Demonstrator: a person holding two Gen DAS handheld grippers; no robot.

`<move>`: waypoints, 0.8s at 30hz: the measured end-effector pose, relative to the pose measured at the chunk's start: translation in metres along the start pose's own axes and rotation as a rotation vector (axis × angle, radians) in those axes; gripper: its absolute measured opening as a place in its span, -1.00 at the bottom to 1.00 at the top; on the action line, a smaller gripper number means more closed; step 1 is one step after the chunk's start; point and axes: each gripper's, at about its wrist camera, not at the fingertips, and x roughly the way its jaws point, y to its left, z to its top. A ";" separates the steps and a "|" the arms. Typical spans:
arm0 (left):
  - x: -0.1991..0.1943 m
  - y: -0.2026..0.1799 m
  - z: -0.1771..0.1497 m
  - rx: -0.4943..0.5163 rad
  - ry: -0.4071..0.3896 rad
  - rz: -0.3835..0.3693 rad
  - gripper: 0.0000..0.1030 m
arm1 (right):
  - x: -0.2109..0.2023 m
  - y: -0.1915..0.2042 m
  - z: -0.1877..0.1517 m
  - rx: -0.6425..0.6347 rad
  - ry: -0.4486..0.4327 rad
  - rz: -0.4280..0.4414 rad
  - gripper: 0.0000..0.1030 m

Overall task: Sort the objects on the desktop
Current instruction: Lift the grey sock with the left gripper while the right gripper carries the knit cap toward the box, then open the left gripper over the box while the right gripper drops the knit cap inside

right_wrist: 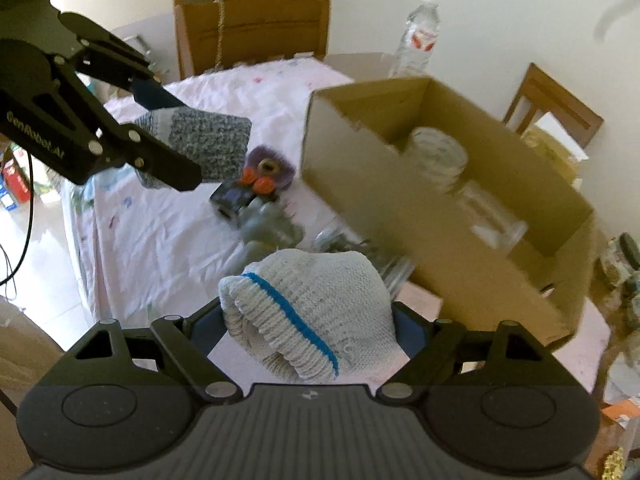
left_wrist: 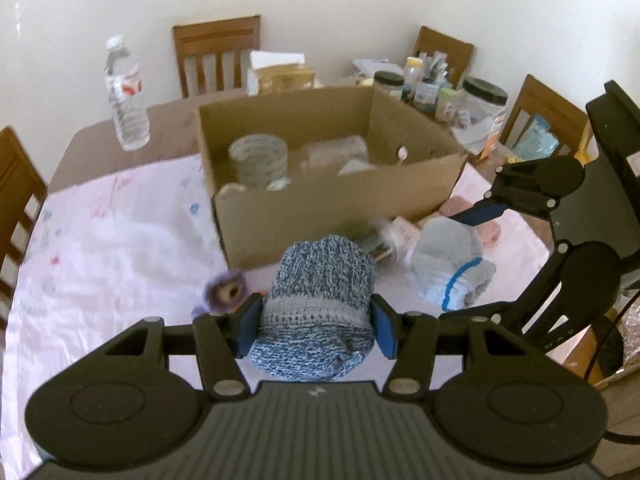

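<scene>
Left wrist view shows the left gripper (left_wrist: pixel 316 320) clamped on a rolled blue-and-white marled knitted glove (left_wrist: pixel 324 280), its blue pads pressing both sides of the paler cuff band, the bundle lifted clear of the pink printed tablecloth (left_wrist: pixel 120 248). Just beyond it stands an open brown cardboard box (left_wrist: pixel 332 204) holding a clear ribbed plastic jar (left_wrist: pixel 259 159) and other pale items too blurred to name. A purple fuzzy ring-shaped piece (left_wrist: pixel 225 290) lies on the cloth near the box's front corner. A clear plastic water bottle (left_wrist: pixel 126 96) stands upright on the bare table behind the cloth, well apart from the box.

Right wrist view shows the right gripper (right_wrist: pixel 310 328) closed around a bundled white knitted glove with a blue stripe (right_wrist: pixel 316 308), pads against both flanks, held above the cloth just in front of the box. A grey and orange toy-like cluster (right_wrist: pixel 256 200) lies on the cloth, between the two grippers.
</scene>
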 end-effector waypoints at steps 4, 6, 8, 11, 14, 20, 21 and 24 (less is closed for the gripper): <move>0.004 -0.004 0.017 0.020 -0.027 -0.015 0.09 | -0.012 -0.010 0.008 0.014 -0.021 -0.030 0.73; 0.005 -0.005 0.024 0.033 -0.042 -0.029 0.09 | -0.016 -0.014 0.013 0.016 -0.027 -0.045 0.73; 0.006 -0.005 0.033 0.049 -0.060 -0.047 0.09 | -0.021 -0.020 0.017 0.020 -0.033 -0.061 0.73; 0.008 -0.006 0.046 0.080 -0.084 -0.073 0.09 | -0.026 -0.028 0.023 0.034 -0.039 -0.087 0.73; 0.012 -0.003 0.060 0.106 -0.101 -0.102 0.09 | -0.032 -0.037 0.030 0.050 -0.045 -0.127 0.73; 0.021 0.003 0.087 0.146 -0.128 -0.141 0.09 | -0.040 -0.058 0.046 0.086 -0.060 -0.203 0.73; 0.023 0.004 0.092 0.148 -0.133 -0.141 0.09 | -0.041 -0.062 0.048 0.089 -0.064 -0.210 0.73; 0.028 0.007 0.102 0.138 -0.140 -0.135 0.09 | -0.040 -0.074 0.054 0.092 -0.073 -0.219 0.73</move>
